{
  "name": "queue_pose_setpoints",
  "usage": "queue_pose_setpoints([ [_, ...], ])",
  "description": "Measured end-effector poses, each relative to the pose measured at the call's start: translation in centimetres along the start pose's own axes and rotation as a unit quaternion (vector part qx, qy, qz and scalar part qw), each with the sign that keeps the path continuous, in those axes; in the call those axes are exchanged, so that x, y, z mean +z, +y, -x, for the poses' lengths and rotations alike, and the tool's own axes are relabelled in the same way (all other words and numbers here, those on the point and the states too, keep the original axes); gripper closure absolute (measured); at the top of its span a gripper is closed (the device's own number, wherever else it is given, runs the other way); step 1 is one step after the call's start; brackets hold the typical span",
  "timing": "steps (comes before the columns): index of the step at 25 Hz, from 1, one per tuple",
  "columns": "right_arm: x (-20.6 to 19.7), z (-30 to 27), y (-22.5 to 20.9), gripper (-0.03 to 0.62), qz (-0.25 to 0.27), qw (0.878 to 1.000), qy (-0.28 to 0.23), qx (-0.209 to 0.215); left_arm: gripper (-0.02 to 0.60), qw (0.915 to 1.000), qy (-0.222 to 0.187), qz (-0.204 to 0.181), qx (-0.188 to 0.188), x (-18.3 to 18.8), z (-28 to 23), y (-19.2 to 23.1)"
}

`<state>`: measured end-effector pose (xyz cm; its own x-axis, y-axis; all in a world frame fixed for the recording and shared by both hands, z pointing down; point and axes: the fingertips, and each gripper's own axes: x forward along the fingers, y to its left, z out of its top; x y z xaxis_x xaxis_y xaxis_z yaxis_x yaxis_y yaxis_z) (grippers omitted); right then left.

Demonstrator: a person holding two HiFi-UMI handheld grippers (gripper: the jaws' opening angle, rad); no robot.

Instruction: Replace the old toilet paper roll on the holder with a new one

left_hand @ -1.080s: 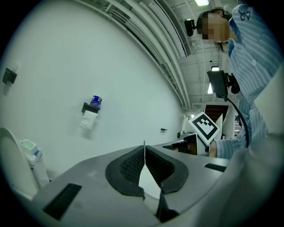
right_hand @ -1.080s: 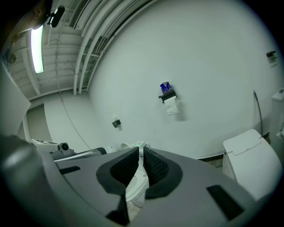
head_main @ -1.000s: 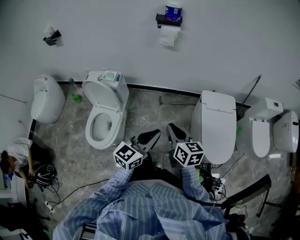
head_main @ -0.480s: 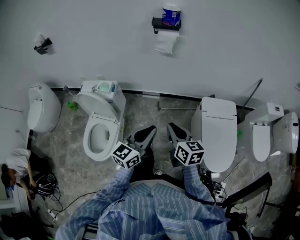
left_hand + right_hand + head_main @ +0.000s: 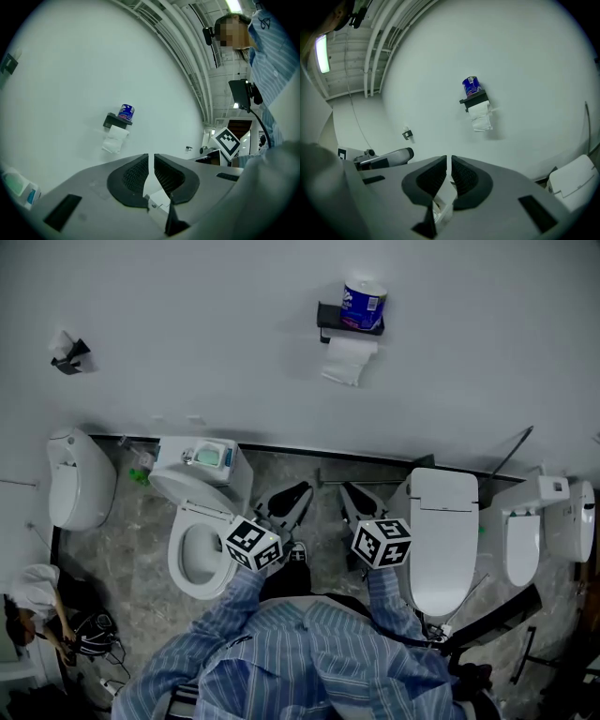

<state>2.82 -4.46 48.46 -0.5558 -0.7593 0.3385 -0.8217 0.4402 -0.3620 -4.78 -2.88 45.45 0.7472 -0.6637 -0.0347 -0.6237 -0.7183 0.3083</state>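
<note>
**Both grippers brought nearer the wall holder**

Since the earlier frames, both grippers have been carried forward across the floor toward the wall, and the toilets on either side are now seen level with them. On the left gripper [image 5: 296, 495] the jaws are pressed together with nothing between them; the same is seen on the right gripper [image 5: 349, 493]. The two are held side by side, a little apart, over the strip of marbled floor [image 5: 323, 470]. That strip is bounded by the open toilet [image 5: 199, 545] on the left and the closed toilet [image 5: 442, 535] on the right, and it is left free up to the dark foot of the wall. Higher on the pale wall [image 5: 187, 324], well apart from the jaws, the black holder [image 5: 330, 319] is fixed. The blue-wrapped new roll [image 5: 364, 304] is stood upright toward the right end of its top shelf. The old roll [image 5: 349, 360] is hung beneath the shelf, with a tail of paper hanging down. A second holder [image 5: 70, 352] is mounted far along the wall to the left.
</note>
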Motion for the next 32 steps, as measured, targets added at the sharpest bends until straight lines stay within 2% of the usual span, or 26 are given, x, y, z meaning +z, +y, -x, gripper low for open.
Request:
queue_pose_setpoints([
  [4,2.6,-4.0,-1.3,0.557,-0.004,1.0,-0.011,-0.018,0.56,0.9999,0.015,0.001,-0.006,1.1,-2.3,4.5],
  [7,3.2,-5.8,-2.0,0.557,-0.006,1.0,-0.007,-0.028,0.529,0.9994,0.029,0.014,-0.009,0.9,-3.5,6.9],
  [15,4.2,-9.0,-4.3,0.557,-0.01,0.999,0.014,-0.044,0.485,0.9977,0.044,0.049,-0.013,0.2,-6.6,9.9],
  [20,4.5,-11.3,-5.9,0.557,-0.007,0.999,0.029,-0.036,0.451,0.9965,0.046,0.069,-0.004,-0.1,-8.4,11.7],
  [23,5.3,-12.7,-7.3,0.557,0.016,0.999,0.039,-0.031,0.43,0.9956,0.047,0.081,0.002,-0.2,-10.0,12.7],
  [26,7.0,-14.2,-9.1,0.557,0.043,0.998,0.042,-0.027,0.43,0.9953,0.044,0.086,0.008,0.1,-12.4,13.5],
  [32,11.1,-16.4,-13.3,0.557,0.064,0.997,0.047,-0.001,0.43,0.9937,0.032,0.105,0.023,1.7,-18.8,14.8],
])
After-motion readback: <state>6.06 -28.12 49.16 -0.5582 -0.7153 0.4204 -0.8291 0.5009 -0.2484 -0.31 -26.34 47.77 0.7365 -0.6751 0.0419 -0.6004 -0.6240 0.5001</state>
